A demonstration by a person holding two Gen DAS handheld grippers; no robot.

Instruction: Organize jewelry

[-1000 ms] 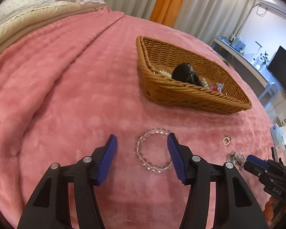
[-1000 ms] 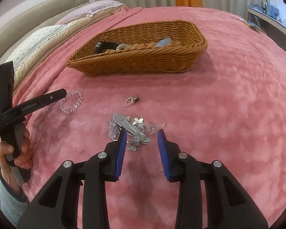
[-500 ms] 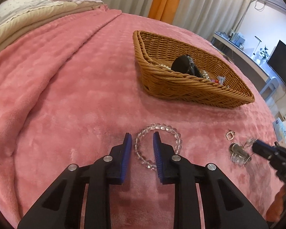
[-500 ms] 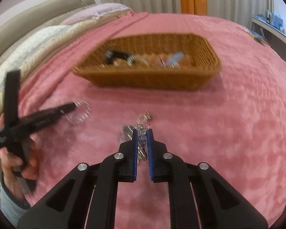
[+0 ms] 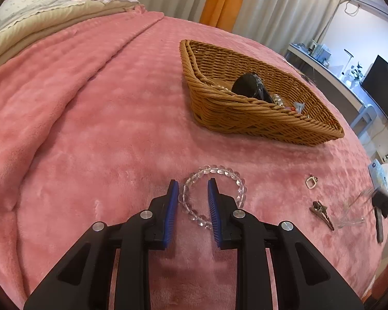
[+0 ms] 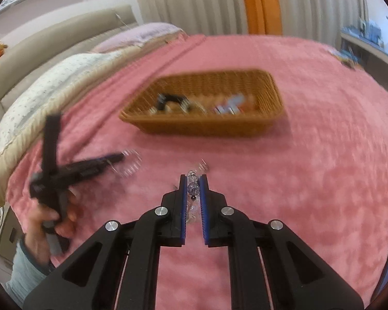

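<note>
Found the wicker basket [image 5: 245,118] sitting on the pink blanket [image 5: 90,129], holding a black rounded item [image 5: 245,84] and some small pieces against its near wall. Spotted the clear bead bracelet [image 5: 219,170] lying flat on the blanket, on the near side of the basket and well apart from it.

Saw the left gripper [image 5: 192,183] lowered over that bracelet, jaws parted to a moderate gap and straddling the arc of the loop farthest from the basket's right end. Made out a sliver of space between each blue pad [image 5: 173,201] and the beads, so nothing was gripped there. Caught the same gripper from the right wrist view, blurred, its tip at the bracelet, with the person's left hand [image 6: 51,222] wrapped around the handle.

Saw the right gripper [image 6: 193,177] raised, near the front of the basket, jaws drawn nearly together and pinching a beaded ornament [image 6: 193,187] with a purplish bead and clear parts. Could not tell its exact form through the blur.

Noted a small ring-like pendant [image 5: 311,182] and a metal clip [image 5: 322,213] left on the blanket, nearer than the basket's right end, the clip the farther of the two from the basket. Glimpsed pillows [image 5: 38,7] beyond the basket's left side.
</note>
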